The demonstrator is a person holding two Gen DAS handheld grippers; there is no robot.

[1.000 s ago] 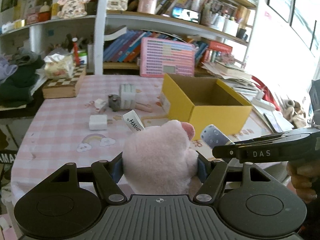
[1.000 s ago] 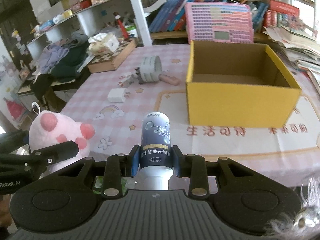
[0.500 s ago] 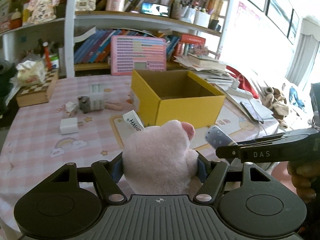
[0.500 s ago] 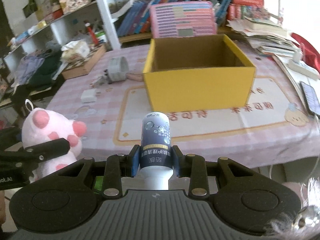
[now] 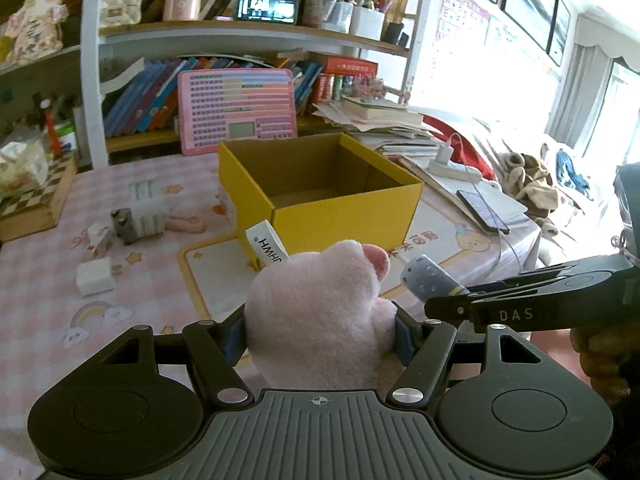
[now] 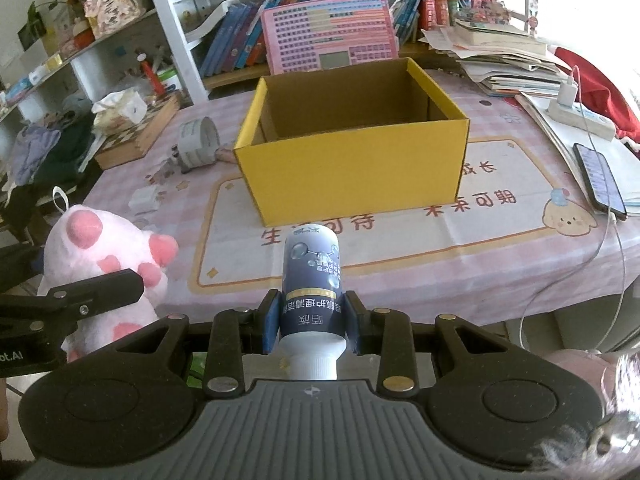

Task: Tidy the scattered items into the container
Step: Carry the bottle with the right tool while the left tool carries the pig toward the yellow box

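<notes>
Two tools, each loaded, held over the near edge of the bench before one open box.

One left tool [image 5: 320, 332], angled downward, clamps one pink plush toy [image 5: 320, 312], fluffy and rounded, with a white fabric tag sticking up. One right tool [image 6: 312, 320], also angled downward, is closed on one bottle [image 6: 311, 280]: a smooth cylinder with a dark blue printed label, white cap end toward the camera, domed end forward. One yellow cardboard box [image 6: 352, 176], rectangular, open-topped, brown inside, stands on the bench [image 6: 500, 240], which wears a pink checked cloth. Left of the box lie one white tape roll [image 6: 198, 138], one small grey item [image 5: 124, 224] and one white square charger [image 5: 95, 278]. One phone [image 6: 600, 180] lies to the right of the box.
</notes>
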